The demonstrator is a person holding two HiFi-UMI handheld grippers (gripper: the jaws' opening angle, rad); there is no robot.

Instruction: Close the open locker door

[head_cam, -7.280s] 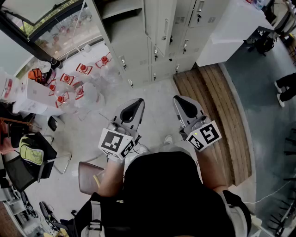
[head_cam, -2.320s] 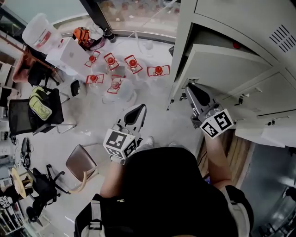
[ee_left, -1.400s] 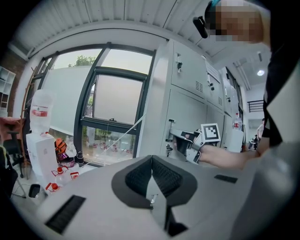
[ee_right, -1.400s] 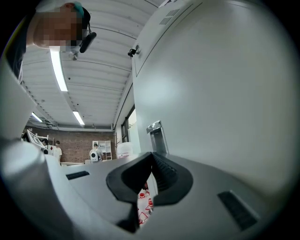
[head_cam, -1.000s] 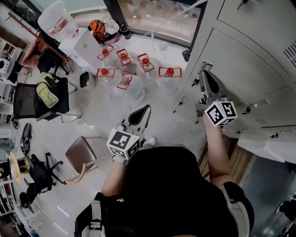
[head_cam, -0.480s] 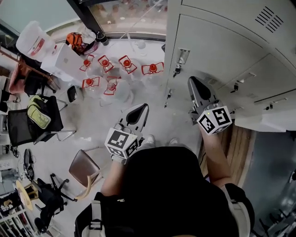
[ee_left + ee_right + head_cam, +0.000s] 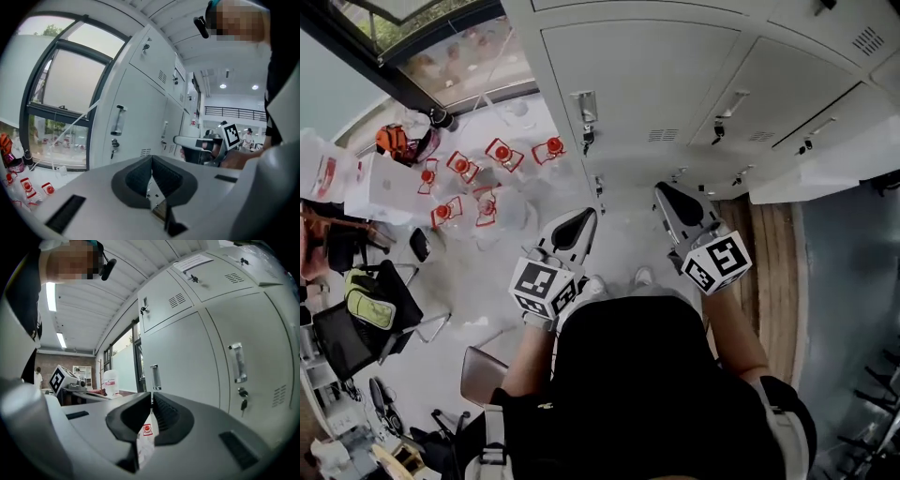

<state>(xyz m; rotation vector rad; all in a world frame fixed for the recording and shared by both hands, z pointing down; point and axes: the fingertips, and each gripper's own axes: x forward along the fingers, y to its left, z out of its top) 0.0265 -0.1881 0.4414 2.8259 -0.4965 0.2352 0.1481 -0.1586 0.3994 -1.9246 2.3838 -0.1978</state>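
Note:
The grey locker door (image 7: pixel 642 70) at the left end of the row lies flush with its neighbours, its handle (image 7: pixel 584 105) and key lock showing. The same door shows in the left gripper view (image 7: pixel 133 117) and the right gripper view (image 7: pixel 180 362). My right gripper (image 7: pixel 664 192) hangs shut and empty in front of the lockers, apart from the door; its dark pads meet in its own view (image 7: pixel 152 401). My left gripper (image 7: pixel 581 218) is also shut with nothing in it (image 7: pixel 151 161), held low beside the right one.
Several water jugs (image 7: pixel 478 178) with red caps stand on the floor at the left near a window. A white box (image 7: pixel 389 187), office chairs (image 7: pixel 356 328) and a brown chair (image 7: pixel 483 375) lie further left. A wooden platform (image 7: pixel 778 272) runs along the right.
The door stood ajar earlier, with my right gripper against it near the handle. Now it is flush and the right gripper has come back off it. The left gripper has hardly moved.

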